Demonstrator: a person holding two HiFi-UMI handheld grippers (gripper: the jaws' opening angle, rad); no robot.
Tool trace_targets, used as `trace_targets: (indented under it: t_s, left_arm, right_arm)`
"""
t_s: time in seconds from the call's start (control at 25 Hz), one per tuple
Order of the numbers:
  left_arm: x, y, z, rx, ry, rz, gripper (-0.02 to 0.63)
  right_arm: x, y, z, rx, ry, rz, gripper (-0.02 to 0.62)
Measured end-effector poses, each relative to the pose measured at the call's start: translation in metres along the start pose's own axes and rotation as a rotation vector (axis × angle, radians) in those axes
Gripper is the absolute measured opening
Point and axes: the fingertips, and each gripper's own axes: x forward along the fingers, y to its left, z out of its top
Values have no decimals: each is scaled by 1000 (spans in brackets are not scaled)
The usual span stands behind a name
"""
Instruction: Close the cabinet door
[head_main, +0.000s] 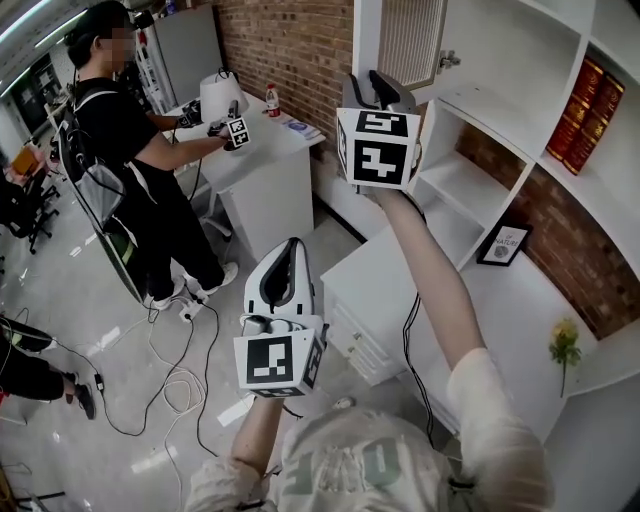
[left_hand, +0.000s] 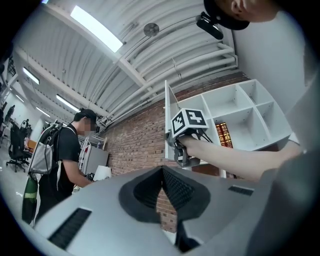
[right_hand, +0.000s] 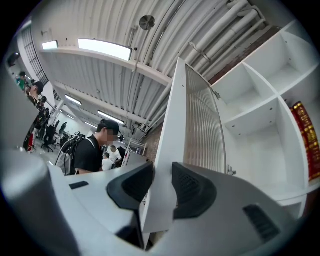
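Two hand-held grippers are working this scene, and only one is engaging the task's thing. Item one, the cabinet door (right_hand: 200, 125): a white frame with a ribbed panel, it is standing swung well out from the white shelf unit (right_hand: 250, 115), its long axis upright and its hinge (right_hand: 216, 93) sitting on the shelf side. Item two, the right gripper (right_hand: 162, 182): raised on an outstretched arm, it is clamping the door's free vertical edge, one pad lying against each face of the frame, low on the door. Item three, the left gripper (head_main: 288, 275): it is hanging low near the person's chest, well apart from the door, jaws together with nothing between them. Governing relation: the door is lying directly between the right gripper's jaws and running upward from them, while the open compartment is lying to the right of that edge in the right gripper view. The coming move is therefore likely calling for a swing of the held edge around the hinge line toward the shelf unit, with the right hand being the nearer and the only one placed to do it.
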Motion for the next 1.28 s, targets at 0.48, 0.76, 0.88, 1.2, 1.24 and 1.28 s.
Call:
trace_targets:
  t_s: [0.48, 0.76, 0.88, 1.2, 1.24, 1.28]
  left_arm:
    - [-7, -26, 17, -29, -20, -107, 14]
    - [-5, -51, 7, -30, -7, -161, 14]
    - [-2, -57, 7, -35, -1, -172, 14]
    - [10, -76, 3, -31, 8, -210, 14]
    - [10, -78, 2, -30, 7, -215, 13]
    - [10, -79, 2, -29, 6, -219, 14]
  right_arm:
    - [-47, -3, 18, 51, 7, 54, 114]
    - [-66, -20, 17, 82, 16, 71, 105]
    - [-71, -27, 17, 76, 18, 69, 101]
    - [-79, -49, 12, 91, 36, 59, 94]
    - [-81, -51, 12, 92, 36, 57, 93]
    - [-83, -53, 13, 91, 36, 53, 92]
